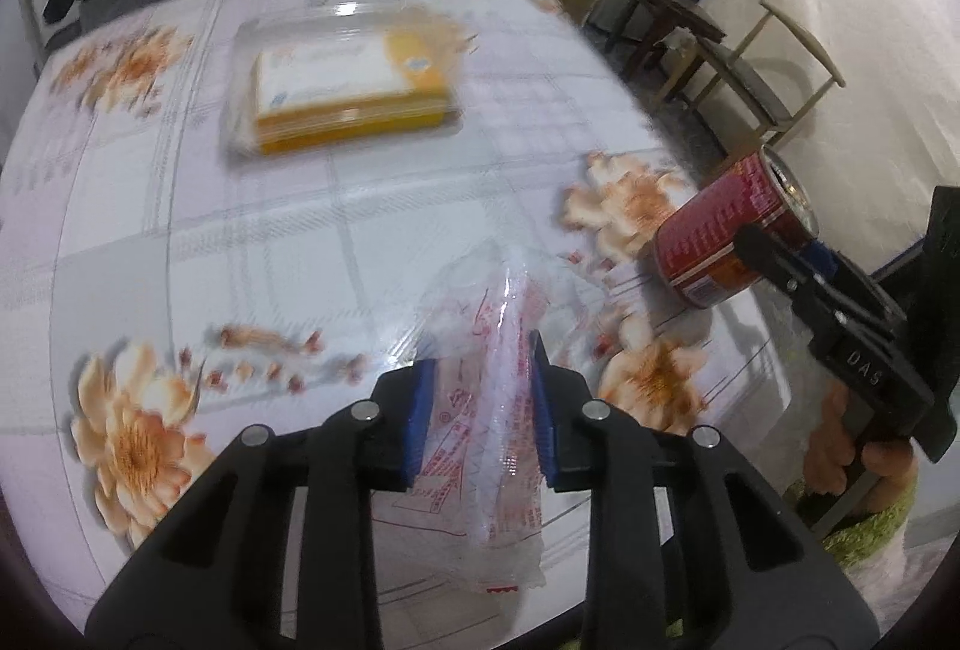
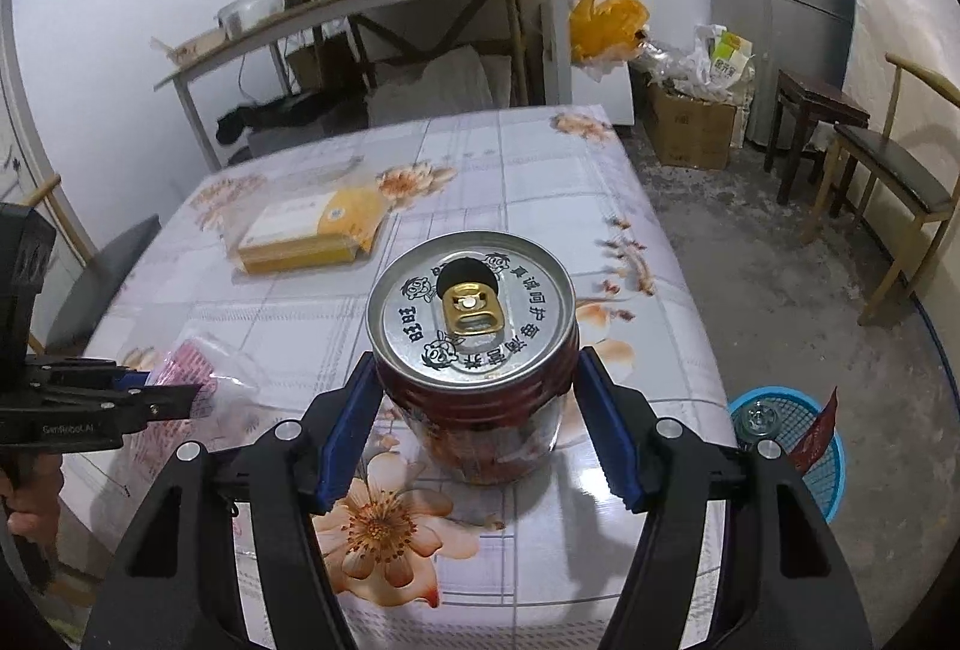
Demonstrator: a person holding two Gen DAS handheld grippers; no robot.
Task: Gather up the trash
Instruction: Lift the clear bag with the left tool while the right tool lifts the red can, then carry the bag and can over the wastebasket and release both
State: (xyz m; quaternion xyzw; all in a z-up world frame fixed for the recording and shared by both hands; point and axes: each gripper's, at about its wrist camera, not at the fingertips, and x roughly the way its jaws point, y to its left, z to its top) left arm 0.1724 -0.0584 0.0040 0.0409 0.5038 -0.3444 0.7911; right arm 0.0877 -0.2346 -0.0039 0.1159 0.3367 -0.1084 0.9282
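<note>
My left gripper [image 1: 483,398] is shut on a crumpled clear plastic wrapper with red print [image 1: 501,410], held just above the floral tablecloth; it also shows in the right wrist view [image 2: 192,368]. My right gripper [image 2: 474,404] is shut on a red drink can [image 2: 474,344] with a silver top and gold pull tab, held off the table. In the left wrist view the can [image 1: 720,236] is tilted at the right table edge, in the right gripper [image 1: 774,254].
A yellow and white box in a clear plastic case [image 1: 348,92] lies on the far part of the table [image 2: 528,206]. A blue mesh basket [image 2: 798,440] with trash stands on the floor at the right. Chairs [image 2: 888,170] and a cardboard box [image 2: 690,128] stand beyond.
</note>
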